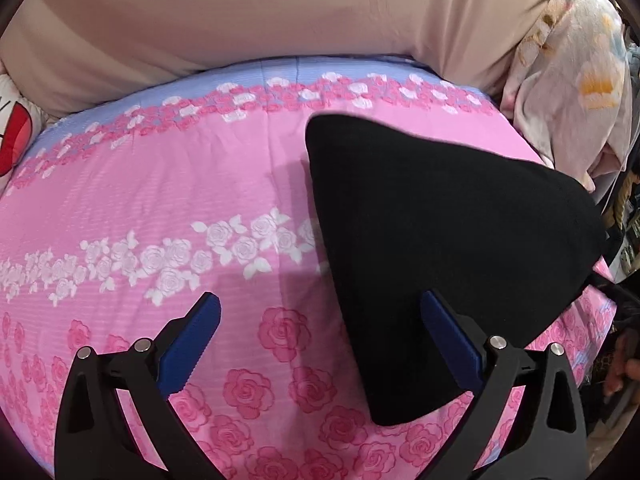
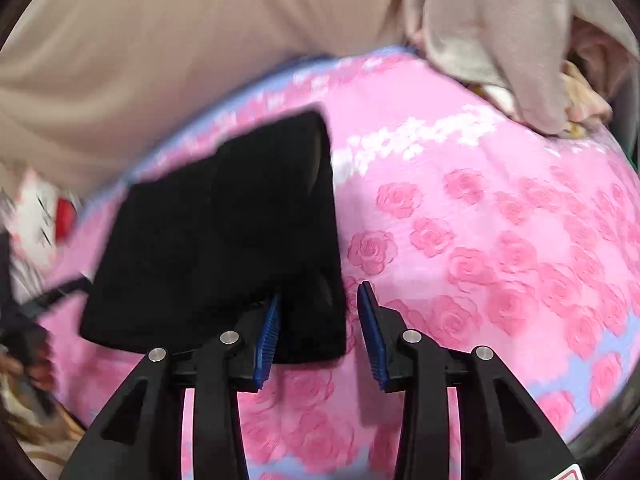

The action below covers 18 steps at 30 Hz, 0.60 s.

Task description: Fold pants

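The black pants (image 1: 440, 240) lie folded into a thick flat bundle on the pink rose-print bed sheet (image 1: 160, 200). My left gripper (image 1: 320, 300) hovers over the bundle's near left edge. It is open wide, its right finger (image 1: 444, 328) is over the black cloth and its left finger (image 1: 196, 332) is over the sheet. In the blurred right wrist view the pants (image 2: 224, 232) sit left of centre. My right gripper (image 2: 319, 292) is open above their near right corner, and the pads do not press on the cloth.
A beige pillow (image 1: 240, 12) runs along the far side of the bed. A pale floral cloth (image 1: 572, 80) is heaped at the right, and a white and red cushion (image 1: 16, 136) lies at the left edge. Part of a hand (image 1: 624, 364) shows at the bed's right side.
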Motion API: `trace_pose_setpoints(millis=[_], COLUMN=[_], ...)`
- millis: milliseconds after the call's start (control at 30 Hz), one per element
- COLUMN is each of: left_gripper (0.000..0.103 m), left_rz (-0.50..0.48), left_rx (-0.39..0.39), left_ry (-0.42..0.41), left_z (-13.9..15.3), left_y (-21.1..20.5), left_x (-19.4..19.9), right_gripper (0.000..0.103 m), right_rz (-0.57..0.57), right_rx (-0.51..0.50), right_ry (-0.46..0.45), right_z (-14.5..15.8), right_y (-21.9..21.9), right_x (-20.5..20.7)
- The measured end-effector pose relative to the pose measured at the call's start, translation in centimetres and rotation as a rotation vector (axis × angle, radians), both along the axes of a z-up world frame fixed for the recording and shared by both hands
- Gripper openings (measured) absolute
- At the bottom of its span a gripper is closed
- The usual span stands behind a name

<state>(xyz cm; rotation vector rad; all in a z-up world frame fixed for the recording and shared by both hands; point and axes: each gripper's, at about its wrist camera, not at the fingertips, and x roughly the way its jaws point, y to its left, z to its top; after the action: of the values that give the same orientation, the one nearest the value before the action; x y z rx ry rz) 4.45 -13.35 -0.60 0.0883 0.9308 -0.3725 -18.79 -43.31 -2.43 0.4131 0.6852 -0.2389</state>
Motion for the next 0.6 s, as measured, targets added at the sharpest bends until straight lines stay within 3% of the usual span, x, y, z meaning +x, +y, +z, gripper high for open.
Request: trace_pose_setpoints(millis=[33,67,133,200,267,333,400,467,500,600], left_gripper=[0.098,0.098,0.098,0.098,0.098,0.098,0.098,0.098,0.090,0.048], left_rz=[0.011,0.020,0.015,-0.002,0.001,-0.001,0.013,-0.005,-0.023,-0.107], left_rx=[-0.006,-0.027,-0.073,-0.122,-0.154,-0.206,-0.242,-0.226,-0.238,-0.263], left_ry=[-0.012,-0.018,0.007,0.088,0.186,0.275,0.257,0.242,0.238,0.224], left_z=[0.3,0.7,0.8,-0.1,-2.0,-3.9,-4.5,-4.7,-4.7,-4.1], left_y=[0.3,0.5,0.4,-0.1,-0.7,-1.0,-1.0,-1.7,-1.9,-2.5], left_x=[0.1,0.3,0.9,1.8,2.6,3.2,3.0,2.8,2.7,2.7], right_gripper=[0.060,0.077,0.079,0.082,0.086,0.086,0.086,0.088,0.080,0.053], right_rz=[-0.025,-0.021,0.020,0.060,0.069,0.077,0.090,0.098,0.092,0.081], right_rx=[0.010,0.051,0.157,0.231,0.239,0.222,0.227,0.274,0.249,0.249], right_ry=[-0.063,-0.105,-0.153,-0.163,-0.123,-0.016,0.068,0.084,0.051,0.047], right_z=[1.4,2.3,3.0,3.3,2.6,0.9,-1.2,-3.7,-3.6,-3.2], right_y=[-0.5,-1.3,-2.1,-2.7,-3.0,-1.9,-0.9,-0.5,0.1,1.1], right_x=[-1.3,-1.7,-1.4,-0.2,2.2,4.3,5.8,6.9,6.6,6.8])
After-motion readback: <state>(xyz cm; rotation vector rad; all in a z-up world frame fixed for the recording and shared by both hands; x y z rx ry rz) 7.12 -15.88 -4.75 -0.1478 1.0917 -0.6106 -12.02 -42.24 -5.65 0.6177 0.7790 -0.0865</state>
